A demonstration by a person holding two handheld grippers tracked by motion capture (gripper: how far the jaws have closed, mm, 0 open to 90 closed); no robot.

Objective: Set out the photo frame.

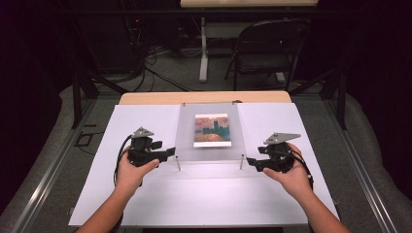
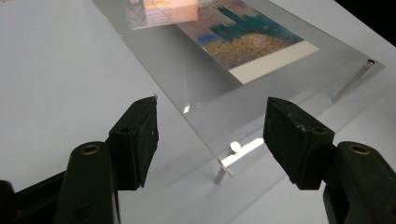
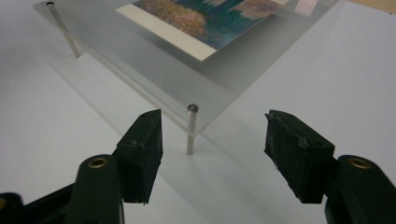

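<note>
Fingers on both my left gripper [image 1: 171,152] and right gripper [image 1: 248,160] gape wide, holding nothing, flanking one clear plate [image 1: 187,141] mid-frame, carrying one picture [image 1: 212,130] on two visible front pins.

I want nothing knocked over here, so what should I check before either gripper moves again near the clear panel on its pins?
1. Left gripper open, nothing between its jaws: ok.
2. Right gripper open, nothing held: ok.
3. Clear panel resting on its metal pins: ok at the near corners; far corners cannot tell.
4. Picture lying flat under the panel: ok.
5. Both grippers apart from the panel edge: ok.
6. White board free of loose items near the hands: ok.
</note>
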